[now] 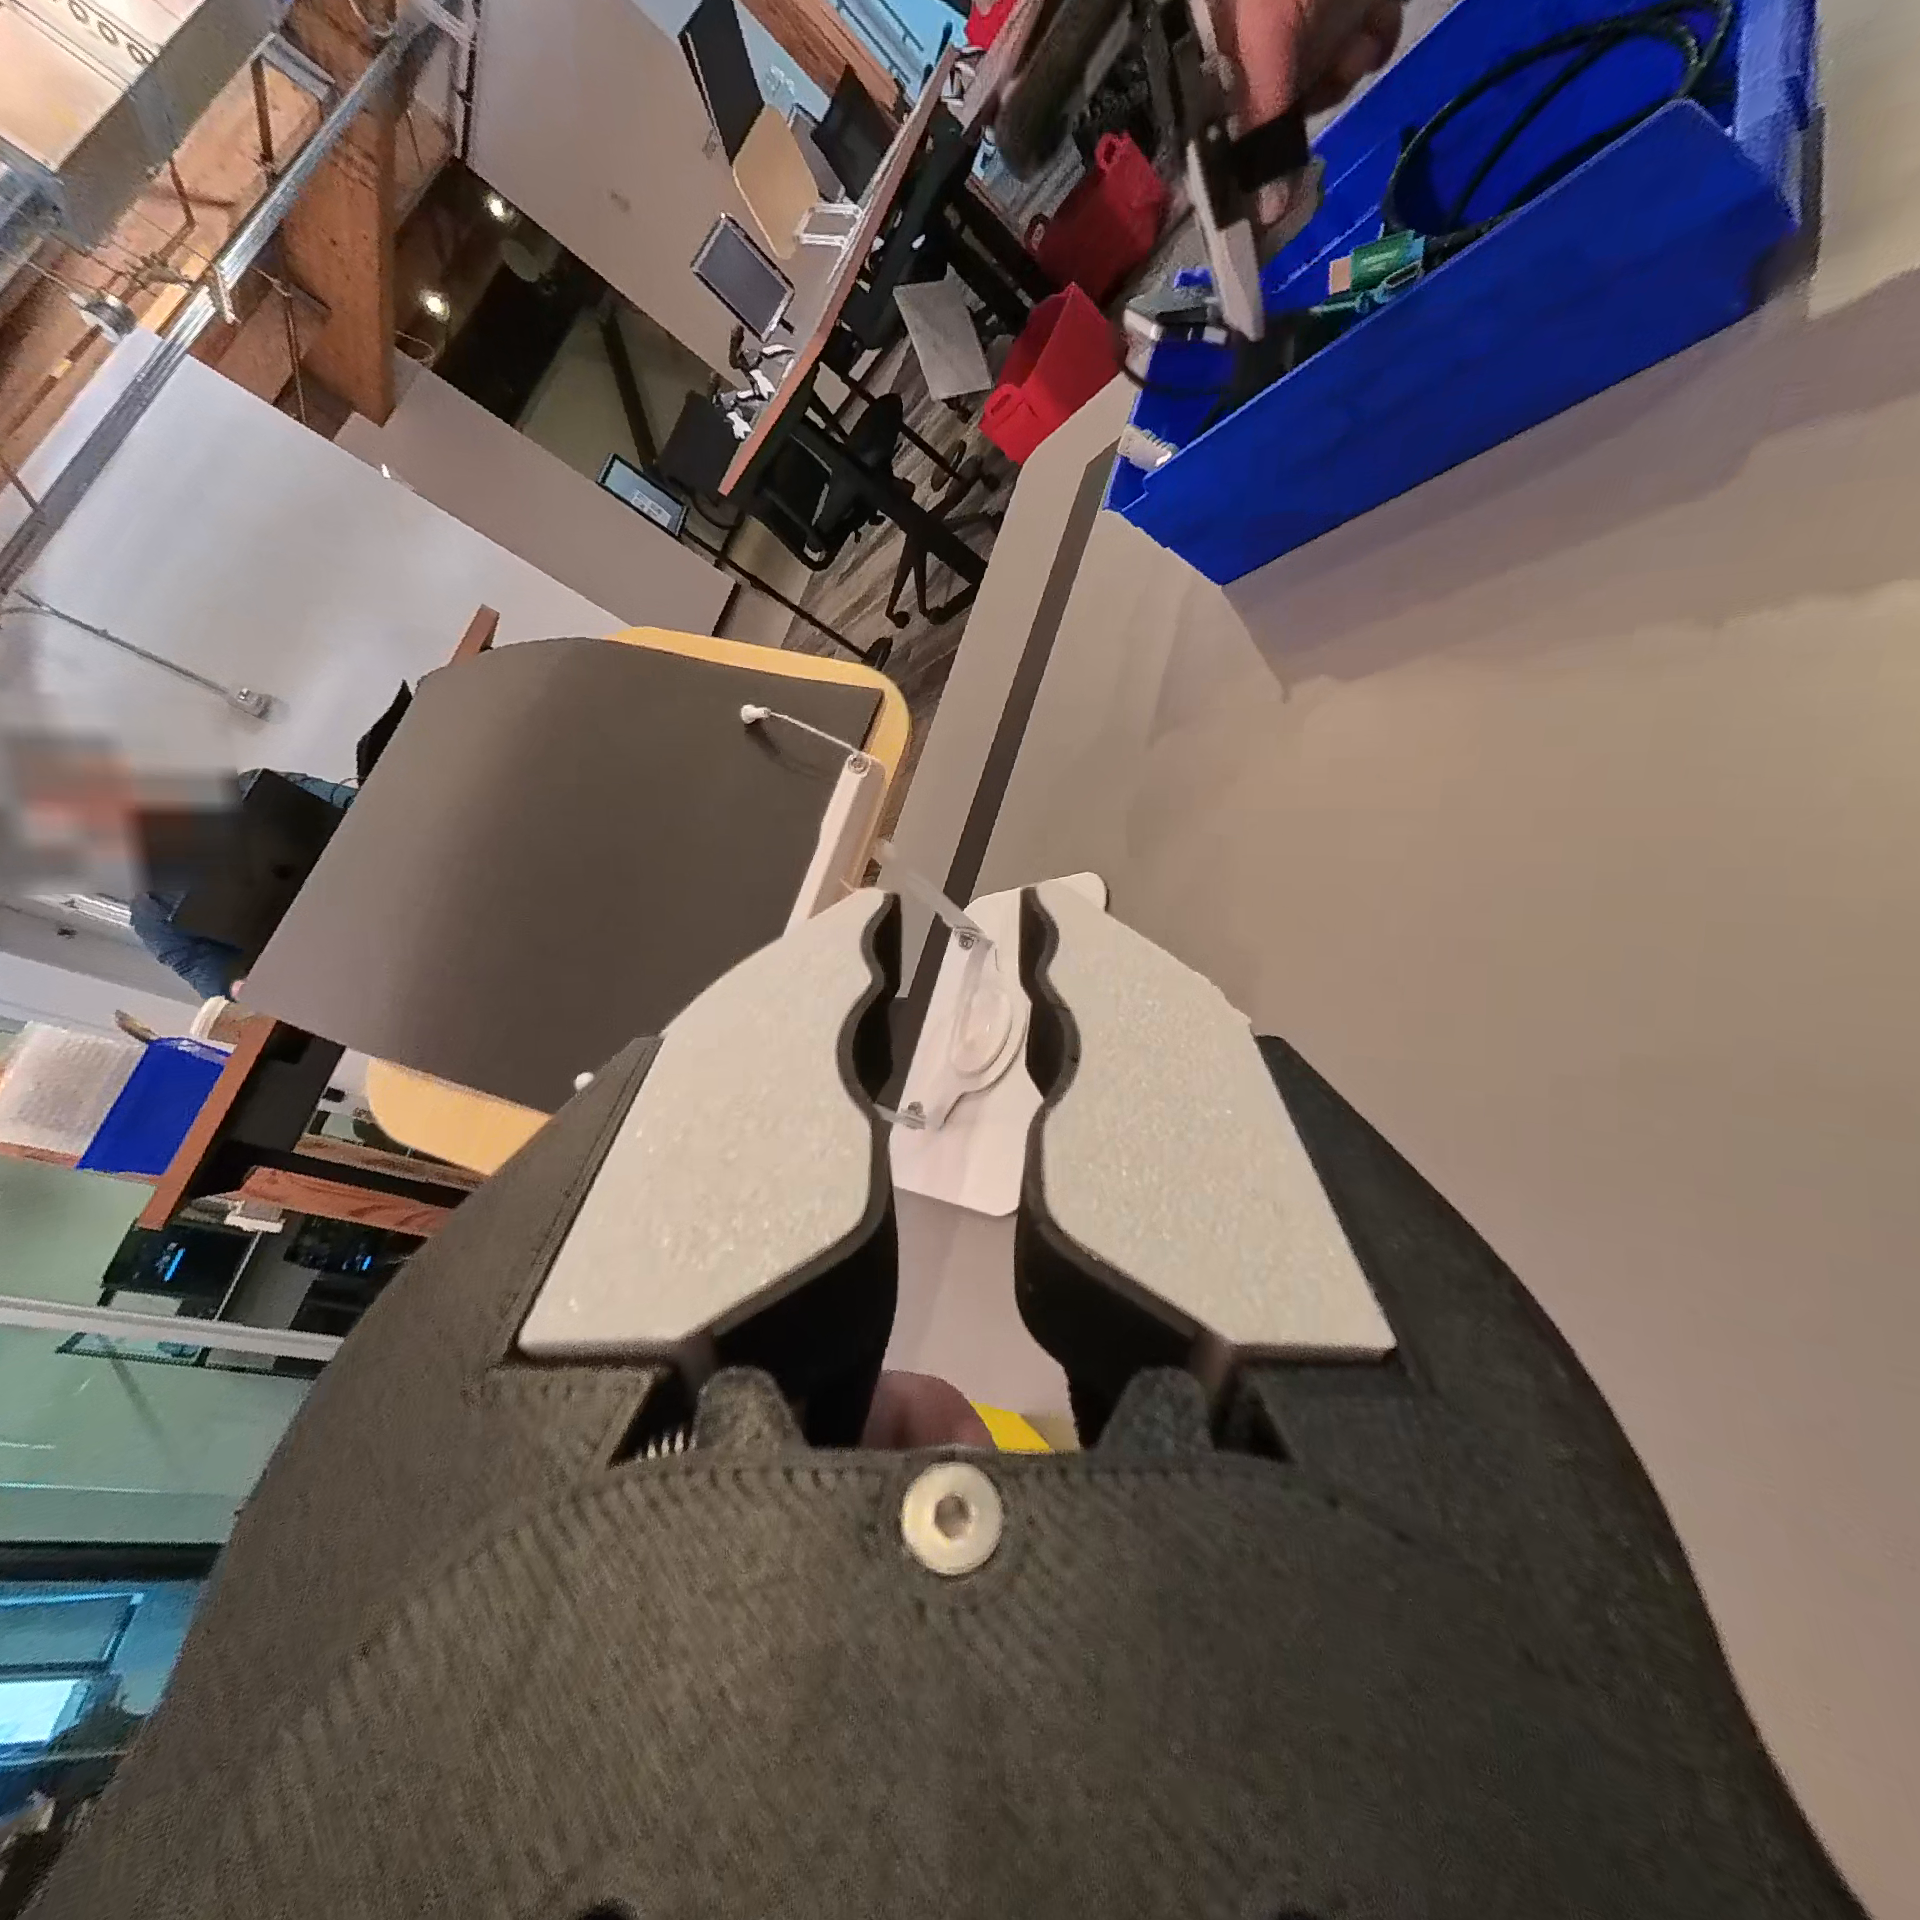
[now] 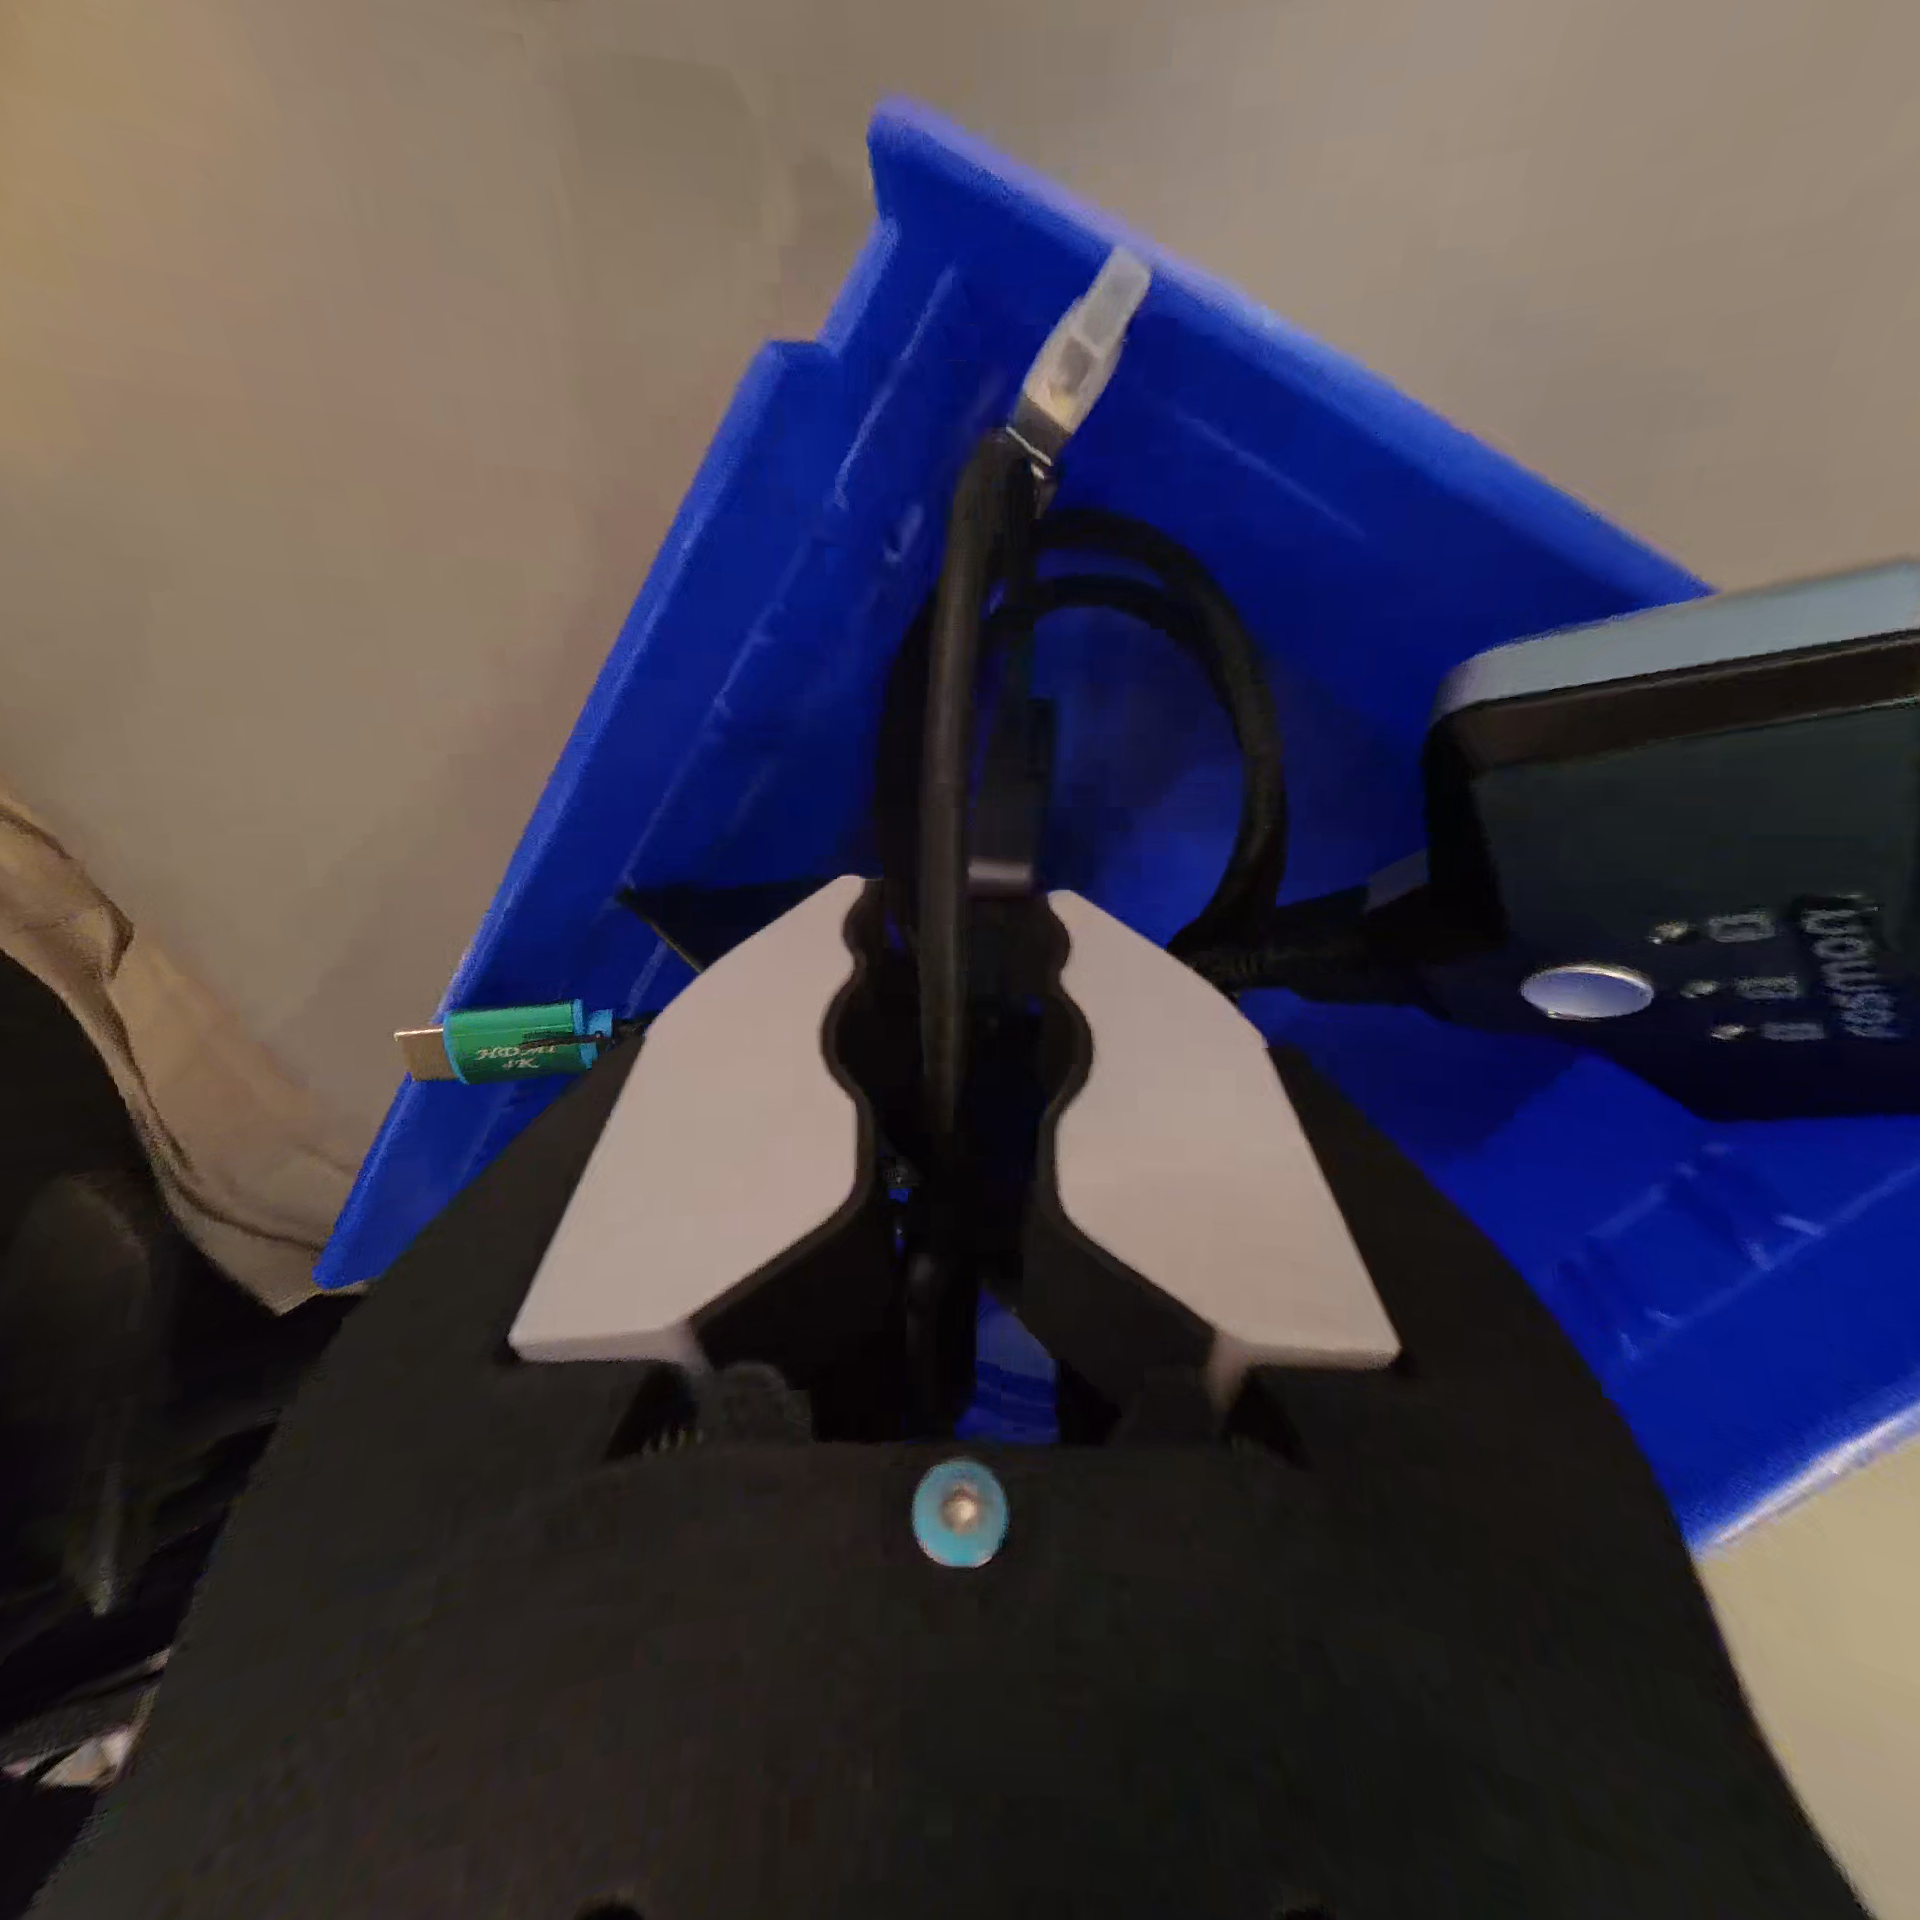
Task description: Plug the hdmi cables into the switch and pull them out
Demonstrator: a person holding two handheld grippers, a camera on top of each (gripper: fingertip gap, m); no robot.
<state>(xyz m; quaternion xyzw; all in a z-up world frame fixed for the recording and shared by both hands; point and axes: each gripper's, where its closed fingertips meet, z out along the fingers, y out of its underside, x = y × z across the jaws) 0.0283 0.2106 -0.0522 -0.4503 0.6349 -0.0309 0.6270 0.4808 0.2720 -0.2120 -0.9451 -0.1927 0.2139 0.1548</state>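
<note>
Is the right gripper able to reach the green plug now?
Probably not straight away. The right gripper has a black cable between its jaws, and the green plug lies off to its left over the blue bin wall, uncovered.

A blue plastic bin (image 1: pixel 1455 416) sits on the pale tabletop (image 1: pixel 1558 1039), and beyond the table's edge red bins (image 1: pixel 1049 384) stand near long desks (image 1: pixel 831 312) with black office chairs (image 1: pixel 873 457) tucked beside them. A dark panel (image 1: pixel 561 862) on a light wooden board stands just past the table, with a small clear mount (image 1: pixel 961 1029) fixed at the table's rim. Wooden beams (image 1: pixel 332 229) and metal rails cross the ceiling.
</note>
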